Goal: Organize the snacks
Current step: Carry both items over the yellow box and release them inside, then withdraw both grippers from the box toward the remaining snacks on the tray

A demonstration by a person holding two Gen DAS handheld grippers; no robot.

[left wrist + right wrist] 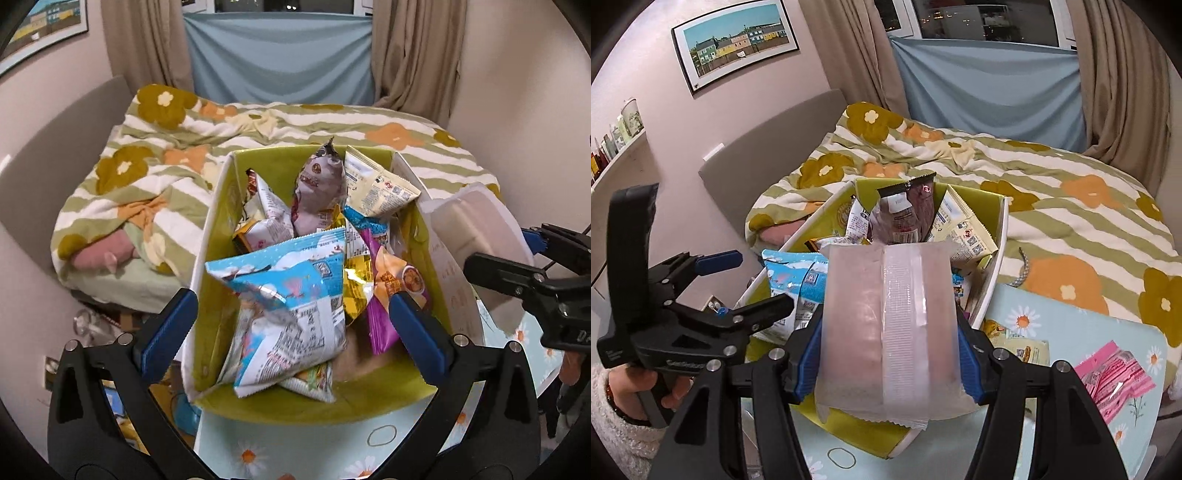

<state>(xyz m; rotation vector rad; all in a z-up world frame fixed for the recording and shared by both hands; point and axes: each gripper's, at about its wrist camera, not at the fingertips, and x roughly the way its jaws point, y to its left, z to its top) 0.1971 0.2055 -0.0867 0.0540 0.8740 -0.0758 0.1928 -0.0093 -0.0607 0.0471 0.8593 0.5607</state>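
Daisy-print table (pixel 1071 325) by floral bed (pixel 1052 192); right tongs (pixel 890 354) clamp frosted packet (pixel 886 317), left tongs (pixel 291 325) gape empty.

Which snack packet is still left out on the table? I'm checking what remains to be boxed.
The pink packet lies alone on the table; the others sit in the green box or the right gripper.
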